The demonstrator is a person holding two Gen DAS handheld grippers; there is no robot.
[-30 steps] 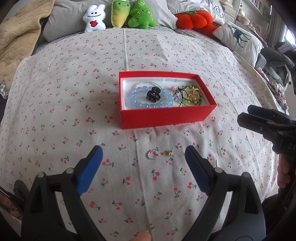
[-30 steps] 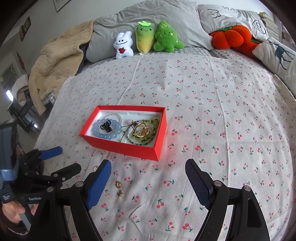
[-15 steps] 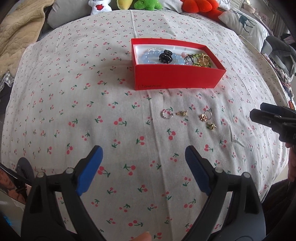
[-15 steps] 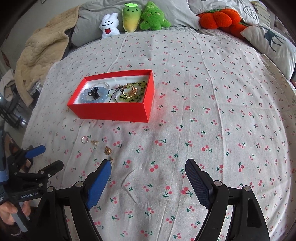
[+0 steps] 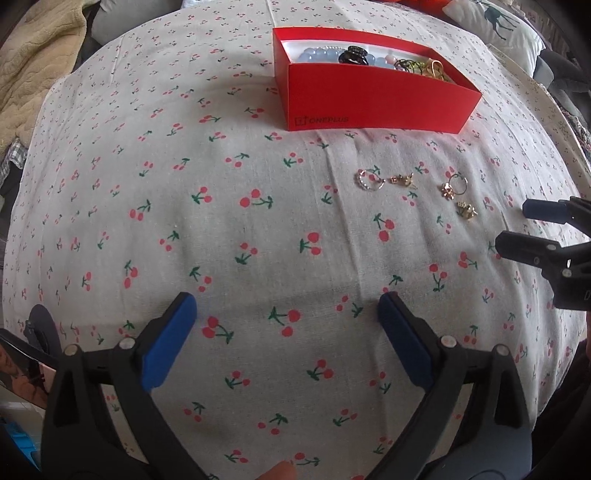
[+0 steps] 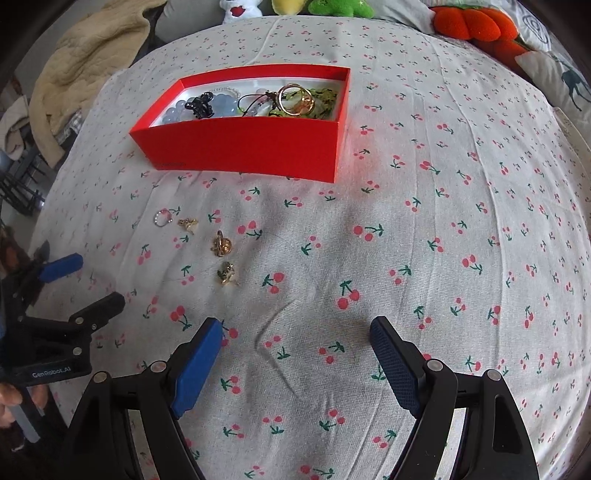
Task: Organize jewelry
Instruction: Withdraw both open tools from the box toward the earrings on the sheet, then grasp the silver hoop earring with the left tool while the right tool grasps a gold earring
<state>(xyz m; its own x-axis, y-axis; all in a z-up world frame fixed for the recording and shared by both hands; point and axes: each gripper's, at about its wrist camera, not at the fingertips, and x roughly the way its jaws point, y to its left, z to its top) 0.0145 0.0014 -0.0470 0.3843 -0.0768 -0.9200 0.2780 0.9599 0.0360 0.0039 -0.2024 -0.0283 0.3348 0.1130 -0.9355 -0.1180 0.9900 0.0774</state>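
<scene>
A red box (image 5: 373, 99) (image 6: 251, 144) sits on the cherry-print bedsheet, holding a blue bead bracelet (image 6: 181, 109), a black hair clip (image 6: 201, 105), gold rings (image 6: 295, 98) and a green piece. In front of it lie loose pieces: a silver beaded ring (image 5: 367, 180) (image 6: 162, 217), a small gold charm (image 5: 402, 180) (image 6: 188, 223), a gold earring with a hoop (image 5: 452, 186) (image 6: 221, 245) and another gold earring (image 5: 466, 210) (image 6: 227, 275). My left gripper (image 5: 286, 314) (image 6: 79, 278) is open and empty, low over the sheet. My right gripper (image 6: 295, 332) (image 5: 513, 225) is open and empty, near the earrings.
A beige blanket (image 6: 85, 55) lies at the left edge of the bed. Plush toys (image 6: 332, 5), an orange plush (image 6: 476, 24) and a deer-print pillow (image 5: 495, 27) line the far side. The bed edge drops off at left and right.
Both grippers have come lower and closer to the sheet. The box and loose jewelry now look larger and nearer. Both grippers stay open.
</scene>
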